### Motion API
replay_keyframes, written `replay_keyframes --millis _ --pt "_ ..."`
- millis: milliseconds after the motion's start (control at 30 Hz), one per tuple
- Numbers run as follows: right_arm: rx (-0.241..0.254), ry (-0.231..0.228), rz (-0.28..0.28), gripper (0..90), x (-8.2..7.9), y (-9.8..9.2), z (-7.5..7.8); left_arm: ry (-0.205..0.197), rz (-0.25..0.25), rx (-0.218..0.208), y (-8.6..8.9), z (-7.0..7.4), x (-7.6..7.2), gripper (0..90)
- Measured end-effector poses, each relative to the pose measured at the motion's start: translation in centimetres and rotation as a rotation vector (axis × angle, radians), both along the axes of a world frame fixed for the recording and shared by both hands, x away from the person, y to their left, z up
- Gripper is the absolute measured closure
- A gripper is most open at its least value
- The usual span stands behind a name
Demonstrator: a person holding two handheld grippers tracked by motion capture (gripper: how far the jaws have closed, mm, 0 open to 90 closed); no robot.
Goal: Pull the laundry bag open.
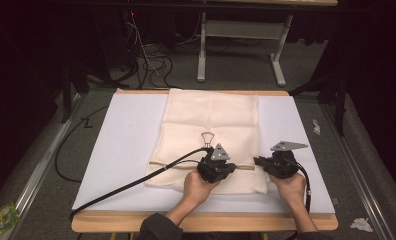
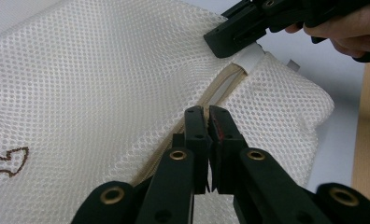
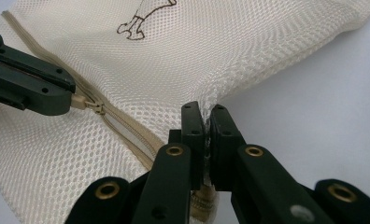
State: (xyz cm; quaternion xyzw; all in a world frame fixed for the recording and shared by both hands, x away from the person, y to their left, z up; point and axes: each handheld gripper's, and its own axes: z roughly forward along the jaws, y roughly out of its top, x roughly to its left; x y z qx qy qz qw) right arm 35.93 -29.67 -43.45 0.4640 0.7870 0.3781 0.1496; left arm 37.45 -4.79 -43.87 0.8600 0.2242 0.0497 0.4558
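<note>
Cream mesh laundry bag (image 1: 211, 135) lies flat on the white sheet (image 1: 121, 150) covering the table, its long axis running away from the person and its zipper (image 1: 176, 164) crossing the bag's near end. Left gripper (image 1: 217, 167) sits on the zipper line near the bag's middle; in the right gripper view its jaws are clenched on the zipper pull (image 3: 82, 103). Right gripper (image 1: 266, 162) is at the bag's right edge, at the zipper's end; in the left gripper view its jaws grip the white tab (image 2: 249, 59) there, and its own view shows the jaws pinching bunched mesh. A brown line drawing (image 1: 207, 138) is printed on the bag just beyond the zipper; no lettering readable. Small green-and-yellow packet (image 1: 0, 217) on the floor, well left of the bag; print too small to read.
</note>
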Motion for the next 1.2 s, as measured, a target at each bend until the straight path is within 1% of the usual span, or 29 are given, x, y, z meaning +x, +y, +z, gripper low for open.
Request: replay_keyframes --millis 67,133,267,367,433,500,600,733,967,1200 --pt "-0.009 -0.008 0.001 87.6 0.1 0.0 0.1 0.001 0.007 -0.001 0.2 0.0 0.0 87.2" --pt "-0.002 -0.007 -0.002 87.6 0.2 0.0 0.0 0.007 0.017 -0.007 0.5 0.0 0.1 87.2" --pt "-0.005 -0.001 -0.004 87.6 0.2 -0.1 0.0 0.002 0.022 -0.008 1.1 0.1 0.1 87.2" --pt "-0.005 -0.004 -0.009 87.6 0.3 0.0 0.0 0.025 0.024 -0.020 1.2 0.0 0.3 87.2" --pt "-0.006 -0.007 -0.009 87.6 0.4 0.0 0.0 0.030 0.024 -0.028 1.3 0.1 0.4 87.2" --pt "-0.006 -0.014 -0.005 87.5 0.4 0.0 0.1 0.021 0.026 -0.028 1.4 0.2 0.3 87.2" --pt "0.002 -0.014 -0.012 87.5 0.4 0.0 0.2 0.016 0.028 -0.027 1.5 0.3 0.3 87.2" --pt "-0.001 -0.014 -0.004 87.4 0.4 0.0 0.3 0.006 0.025 -0.028 1.6 0.5 0.2 87.2" --pt "-0.013 -0.012 -0.005 87.4 0.3 0.1 0.2 0.011 0.024 -0.031 1.6 0.5 0.2 87.2" --pt "-0.007 -0.012 0.001 87.4 0.4 0.1 0.3 0.009 0.026 -0.029 1.7 0.6 0.2 87.2"
